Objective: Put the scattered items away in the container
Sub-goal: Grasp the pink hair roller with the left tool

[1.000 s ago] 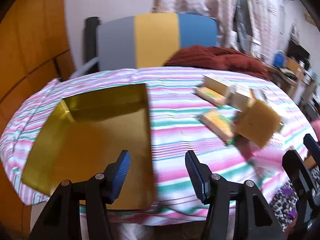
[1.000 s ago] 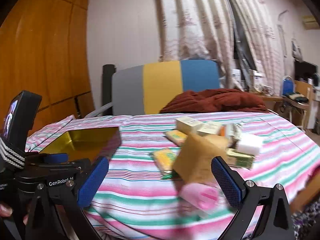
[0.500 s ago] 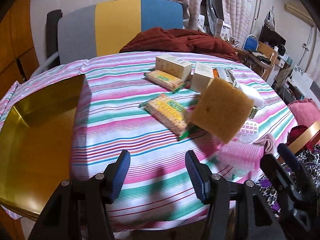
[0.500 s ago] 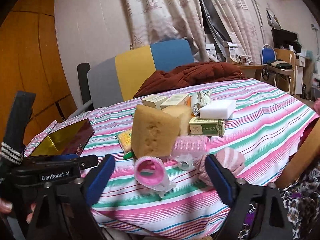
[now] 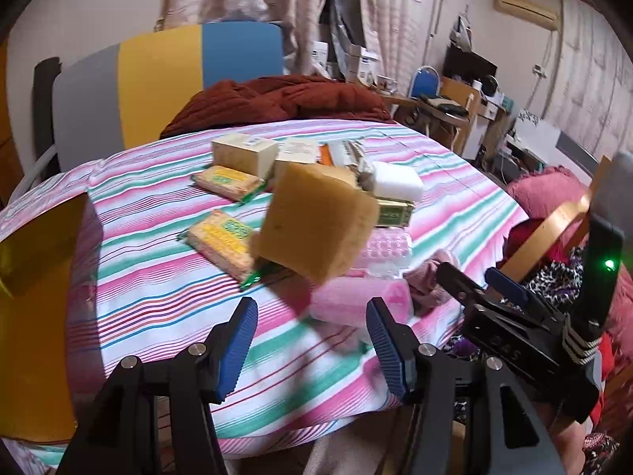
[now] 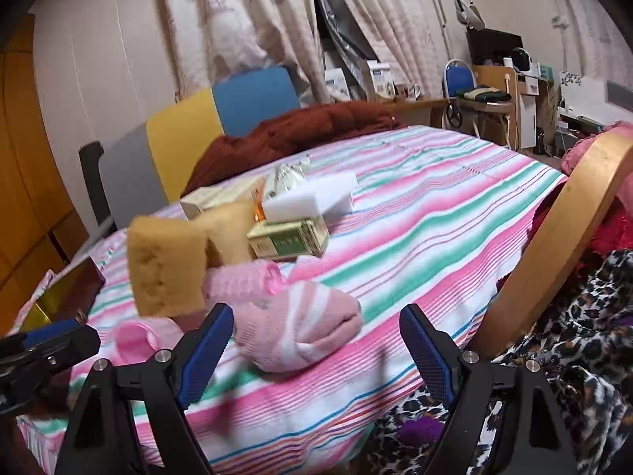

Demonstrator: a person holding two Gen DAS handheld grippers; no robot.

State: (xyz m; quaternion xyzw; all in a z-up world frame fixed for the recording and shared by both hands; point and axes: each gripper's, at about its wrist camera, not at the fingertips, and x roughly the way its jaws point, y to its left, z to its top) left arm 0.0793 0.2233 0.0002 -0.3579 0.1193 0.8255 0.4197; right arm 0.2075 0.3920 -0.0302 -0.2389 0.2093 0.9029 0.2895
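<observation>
Container (image 5: 35, 277) runs off frame; pink roller (image 5: 356, 301) is blurred.

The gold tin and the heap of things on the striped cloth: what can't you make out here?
- Shiny gold metal tin: left wrist view, cut by the frame edge; inside mostly unseen.
- Green-and-gold cardboard box: right wrist view, print too small.
- Pink ribbed hair roller: left wrist view, blurred.
- Orange item: right wrist view, hidden behind the white foam block.
</observation>
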